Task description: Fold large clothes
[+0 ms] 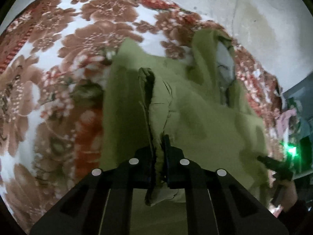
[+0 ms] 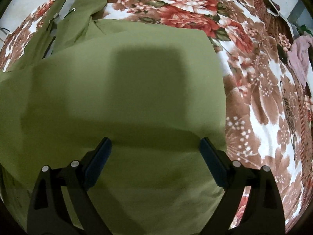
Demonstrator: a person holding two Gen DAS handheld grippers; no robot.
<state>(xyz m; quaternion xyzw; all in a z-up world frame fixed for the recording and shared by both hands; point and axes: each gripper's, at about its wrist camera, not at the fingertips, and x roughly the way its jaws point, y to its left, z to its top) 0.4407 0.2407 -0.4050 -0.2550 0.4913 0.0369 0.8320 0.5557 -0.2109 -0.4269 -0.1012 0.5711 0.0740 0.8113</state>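
Note:
A large olive-green hooded garment (image 1: 205, 117) lies on a floral blanket (image 1: 58, 49). My left gripper (image 1: 159, 143) is shut on a bunched edge of the green garment and holds it raised, the cloth hanging down from the jaws. In the right wrist view the garment (image 2: 127, 88) lies flat and smooth, its hood with eyelets and grey lining (image 2: 64, 17) at the upper left. My right gripper (image 2: 155, 143) is open and empty just above the flat cloth. The right gripper also shows in the left wrist view (image 1: 273, 164) at the garment's right edge.
The red, brown and white floral blanket (image 2: 254, 78) covers the surface. A pink cloth (image 2: 299, 58) lies at the blanket's right edge. A pale wall or floor (image 1: 254, 29) lies beyond the blanket. A green light (image 1: 291, 148) glows at the right.

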